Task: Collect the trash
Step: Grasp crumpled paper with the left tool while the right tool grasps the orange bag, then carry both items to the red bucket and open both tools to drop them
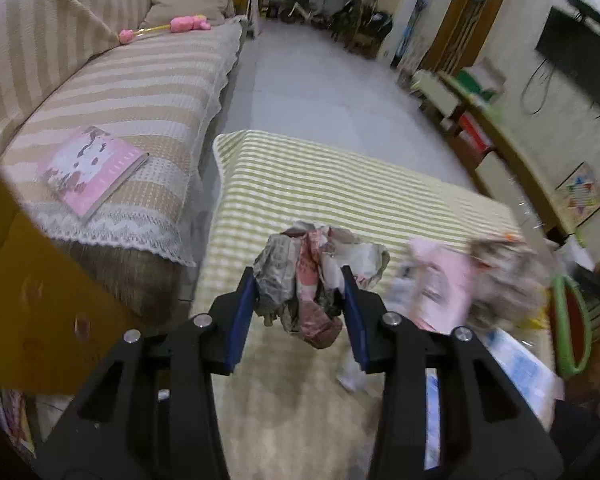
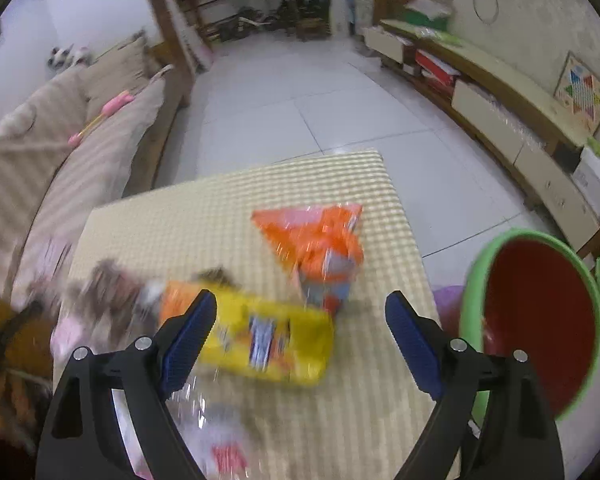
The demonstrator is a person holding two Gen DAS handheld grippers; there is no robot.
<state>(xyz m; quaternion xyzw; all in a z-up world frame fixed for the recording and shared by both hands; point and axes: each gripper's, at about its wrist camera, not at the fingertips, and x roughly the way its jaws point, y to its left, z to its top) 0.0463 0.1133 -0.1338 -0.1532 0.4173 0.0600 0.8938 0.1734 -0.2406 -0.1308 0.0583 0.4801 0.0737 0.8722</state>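
Two hand-held grippers over a littered worktop

Two hand-held grippers hang over a worktop point(image 1: 300, 176) under a green-and-white checked cloth. Low in the left wrist view, the left hand-held gripper point(image 1: 300, 286) has its blue pads pressed on both sides of a paper wad point(image 1: 316, 276), crumpled newsprint with pink patches; the print is too creased to read. Right of it lies a blurred heap of more litter: a pink wrapper point(image 1: 444, 280) and something grey beyond it. A sofa point(image 1: 112, 92) with a striped cover fills the left of that frame, carrying a pink book point(image 1: 90, 170) with a cartoon cover and a pink toy point(image 1: 188, 23) farther back. A dark brown shape, out of focus, blocks the lower left corner.

In the right wrist view, the right hand-held gripper point(image 2: 300, 308) stands with its fingers wide apart and nothing clamped. A yellow packet point(image 2: 268, 340) lies on the cloth between them, partly behind the left finger; its label is smeared by blur. Just beyond it sits an orange bag point(image 2: 316, 240), also unreadable. At the right edge, beside the worktop, is a bin point(image 2: 540, 320), red inside with a green rim. A low cabinet point(image 2: 500, 92) runs along the right wall, and a star-pattern game board point(image 2: 583, 90) leans there.
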